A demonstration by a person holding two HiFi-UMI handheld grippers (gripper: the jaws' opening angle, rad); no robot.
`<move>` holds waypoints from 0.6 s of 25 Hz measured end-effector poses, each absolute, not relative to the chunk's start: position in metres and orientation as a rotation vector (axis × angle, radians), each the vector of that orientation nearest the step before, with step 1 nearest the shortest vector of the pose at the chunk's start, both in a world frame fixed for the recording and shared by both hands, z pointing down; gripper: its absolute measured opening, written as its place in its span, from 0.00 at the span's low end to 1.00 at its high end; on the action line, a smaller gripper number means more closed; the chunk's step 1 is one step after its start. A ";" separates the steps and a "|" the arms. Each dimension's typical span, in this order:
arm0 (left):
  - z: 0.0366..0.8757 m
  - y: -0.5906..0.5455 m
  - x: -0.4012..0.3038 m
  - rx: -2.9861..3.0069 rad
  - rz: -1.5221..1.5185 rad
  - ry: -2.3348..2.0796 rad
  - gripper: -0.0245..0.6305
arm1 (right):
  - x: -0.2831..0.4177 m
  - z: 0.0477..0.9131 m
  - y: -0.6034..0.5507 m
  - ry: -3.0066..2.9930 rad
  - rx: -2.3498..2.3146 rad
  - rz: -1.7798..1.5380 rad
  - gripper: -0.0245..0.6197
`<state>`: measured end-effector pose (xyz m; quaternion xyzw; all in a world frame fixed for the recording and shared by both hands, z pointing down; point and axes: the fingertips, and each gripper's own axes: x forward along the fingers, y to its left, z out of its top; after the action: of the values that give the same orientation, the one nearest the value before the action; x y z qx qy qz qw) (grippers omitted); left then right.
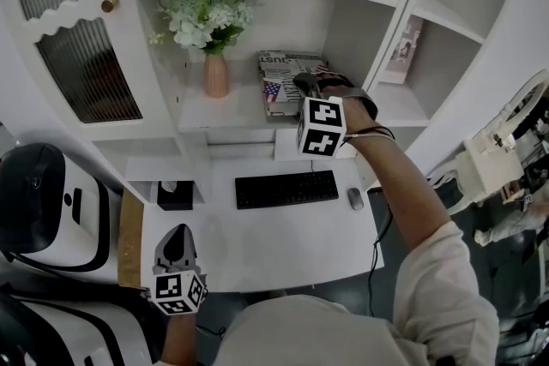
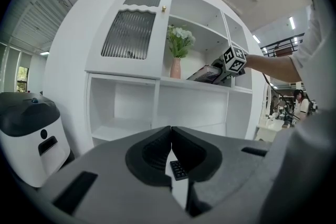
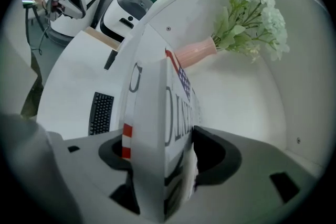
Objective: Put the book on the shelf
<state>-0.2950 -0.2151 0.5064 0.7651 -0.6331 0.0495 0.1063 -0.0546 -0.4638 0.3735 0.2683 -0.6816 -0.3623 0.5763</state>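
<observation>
The book, a flag-patterned volume with large print, rests on the white shelf to the right of the pink vase. My right gripper reaches onto that shelf at the book's near end. In the right gripper view the book stands edge-on between the jaws of the right gripper, with dark gaps beside it, so the pads do not press on it. My left gripper hangs low over the desk's front left, shut and empty; its jaws meet in the left gripper view.
The vase holds white flowers. On the desk lie a black keyboard, a mouse and a small black box. A white-and-black machine stands at the left. A framed item leans in the right shelf bay.
</observation>
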 end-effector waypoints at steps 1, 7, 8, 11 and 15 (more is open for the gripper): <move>0.507 -0.215 -0.294 2.253 0.146 -1.864 0.05 | -0.055 0.374 -0.463 -1.602 0.613 -0.836 0.53; 0.508 -0.216 -0.289 2.251 0.153 -1.859 0.05 | -0.056 0.374 -0.459 -1.644 0.555 -0.788 0.57; 0.509 -0.216 -0.289 2.250 0.154 -1.860 0.04 | -0.056 0.374 -0.459 -1.653 0.540 -0.775 0.58; 0.509 -0.217 -0.288 2.246 0.155 -1.860 0.05 | -0.056 0.373 -0.457 -1.674 0.508 -0.749 0.60; 0.510 -0.217 -0.285 2.246 0.158 -1.850 0.05 | -0.055 0.374 -0.456 -1.685 0.499 -0.742 0.60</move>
<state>-0.2845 -0.2166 0.5105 0.7658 -0.6307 0.0539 0.1138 -0.0550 -0.4557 0.3740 0.2134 -0.7206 -0.3174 0.5784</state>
